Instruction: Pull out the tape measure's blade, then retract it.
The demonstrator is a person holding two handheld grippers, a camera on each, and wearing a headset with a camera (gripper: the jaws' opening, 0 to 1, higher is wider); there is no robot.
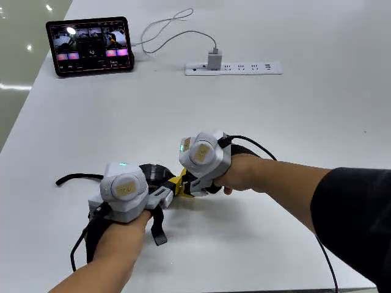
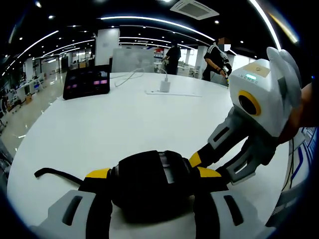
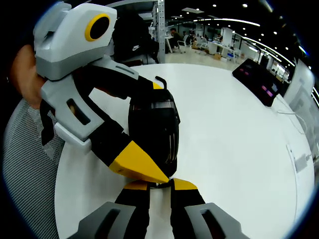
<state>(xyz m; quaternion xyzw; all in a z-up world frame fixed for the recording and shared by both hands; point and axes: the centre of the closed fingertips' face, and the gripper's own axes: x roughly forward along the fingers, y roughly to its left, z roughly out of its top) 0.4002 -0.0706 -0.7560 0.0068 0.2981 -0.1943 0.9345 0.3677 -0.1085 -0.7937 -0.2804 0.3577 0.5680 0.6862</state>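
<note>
A black tape measure (image 1: 156, 173) lies on the white table (image 1: 256, 122) near its front edge, its black wrist strap (image 1: 76, 178) trailing to the left. My left gripper (image 1: 164, 185) is shut around the case, which sits between its jaws in the left gripper view (image 2: 152, 184). My right gripper (image 1: 182, 187) comes in from the right, its yellow-tipped fingers (image 2: 195, 160) against the case's side. In the right gripper view its jaws are pinched together at the base of the case (image 3: 154, 124), on what looks like the blade's end hook (image 3: 159, 185). No length of blade shows.
A tablet (image 1: 90, 46) stands at the back left. A white power strip (image 1: 235, 68) with a charger (image 1: 214, 60) and cable lies at the back centre. The table's left edge runs close by. Two people (image 2: 214, 59) stand far behind the table.
</note>
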